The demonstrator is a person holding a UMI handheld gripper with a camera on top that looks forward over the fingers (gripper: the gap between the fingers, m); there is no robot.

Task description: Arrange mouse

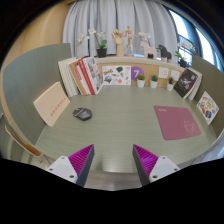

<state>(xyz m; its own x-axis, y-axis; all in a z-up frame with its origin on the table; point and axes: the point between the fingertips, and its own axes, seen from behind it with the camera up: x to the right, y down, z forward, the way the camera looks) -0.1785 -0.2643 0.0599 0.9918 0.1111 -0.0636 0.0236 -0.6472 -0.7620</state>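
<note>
**Mouse sits off the mouse pad**

We see the gripper (112, 165) with its jaws wide and nothing between them. The dark mouse (82, 114) rests on the green desk (120, 125), well apart from the pink mouse pad (181, 122), beyond the fingers.

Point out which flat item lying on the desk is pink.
The pink mouse pad, beyond the gripper whose fingers are open and empty. The other flat items nearby, such as the book beside the mouse, are pale.

Mouse (82, 114) on desk (120, 125), pink mat (180, 122), jaws seemingly apart
</note>
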